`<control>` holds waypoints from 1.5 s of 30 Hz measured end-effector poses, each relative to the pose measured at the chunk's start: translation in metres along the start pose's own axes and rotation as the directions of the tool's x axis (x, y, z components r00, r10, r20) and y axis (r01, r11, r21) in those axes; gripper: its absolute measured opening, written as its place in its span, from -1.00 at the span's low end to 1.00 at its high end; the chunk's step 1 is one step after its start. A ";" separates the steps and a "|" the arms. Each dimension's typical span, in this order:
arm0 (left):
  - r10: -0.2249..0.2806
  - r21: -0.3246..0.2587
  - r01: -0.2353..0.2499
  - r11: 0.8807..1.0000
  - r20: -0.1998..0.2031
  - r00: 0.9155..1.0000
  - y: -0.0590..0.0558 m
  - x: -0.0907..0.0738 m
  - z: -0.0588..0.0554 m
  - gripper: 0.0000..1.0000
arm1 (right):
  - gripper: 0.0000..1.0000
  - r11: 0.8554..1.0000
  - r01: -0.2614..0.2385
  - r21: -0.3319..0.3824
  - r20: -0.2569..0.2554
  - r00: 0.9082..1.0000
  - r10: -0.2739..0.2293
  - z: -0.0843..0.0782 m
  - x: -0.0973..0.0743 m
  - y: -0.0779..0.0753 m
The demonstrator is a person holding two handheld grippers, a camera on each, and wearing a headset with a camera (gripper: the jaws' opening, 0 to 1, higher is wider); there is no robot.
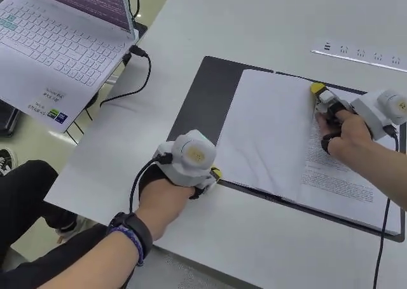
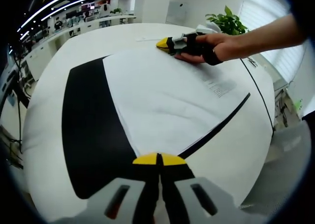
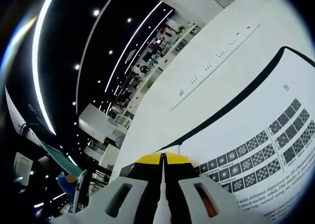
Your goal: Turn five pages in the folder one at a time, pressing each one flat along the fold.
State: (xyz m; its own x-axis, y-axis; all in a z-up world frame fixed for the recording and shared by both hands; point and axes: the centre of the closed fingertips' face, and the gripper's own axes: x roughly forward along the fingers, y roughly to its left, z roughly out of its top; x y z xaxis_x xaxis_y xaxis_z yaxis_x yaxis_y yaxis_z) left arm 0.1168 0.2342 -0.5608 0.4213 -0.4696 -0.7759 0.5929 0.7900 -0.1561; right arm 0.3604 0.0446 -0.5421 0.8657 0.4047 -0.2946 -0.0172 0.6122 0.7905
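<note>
While the folder (image 1: pixel 203 98) lies open mid-worktop (image 1: pixel 254 22), my right claw (image 1: pixel 318 89) sits shut and empty at the fold's far end, beside the blank page (image 1: pixel 267 124). My left claw (image 2: pixel 158 159), shut too, rests at the near edge. Best move: drag the right claw nearward along the fold, firm and slow.

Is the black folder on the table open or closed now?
Open. The folder lies spread: its black inside bare at left, a blank page in the middle, a printed page at right.
</note>
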 end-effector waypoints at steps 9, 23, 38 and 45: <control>-0.002 -0.007 0.002 1.000 0.000 1.000 0.000 0.000 0.000 -1.00 | -1.00 0.999 -0.036 -0.016 -0.024 0.999 0.036 -0.003 0.002 -0.008; 0.000 0.004 0.000 1.000 0.006 1.000 0.000 -0.001 0.000 -1.00 | -1.00 0.988 -0.141 -0.071 -0.110 0.985 0.132 -0.042 -0.046 -0.003; 0.002 0.002 -0.002 1.000 0.011 1.000 -0.001 -0.001 0.001 -1.00 | -1.00 0.984 -0.167 -0.054 -0.114 0.980 0.160 -0.087 -0.120 0.040; 0.001 -0.022 -0.001 1.000 0.018 1.000 0.000 -0.001 0.001 -1.00 | -1.00 0.975 -0.214 -0.056 -0.171 0.964 0.202 -0.107 -0.142 0.044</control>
State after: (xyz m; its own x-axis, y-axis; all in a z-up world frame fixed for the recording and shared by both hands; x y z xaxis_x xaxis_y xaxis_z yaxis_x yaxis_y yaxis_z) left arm 0.1168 0.2342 -0.5596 0.4347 -0.4757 -0.7647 0.5776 0.7988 -0.1686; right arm 0.1835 0.0869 -0.5230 0.7461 0.6299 -0.2157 -0.2304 0.5483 0.8039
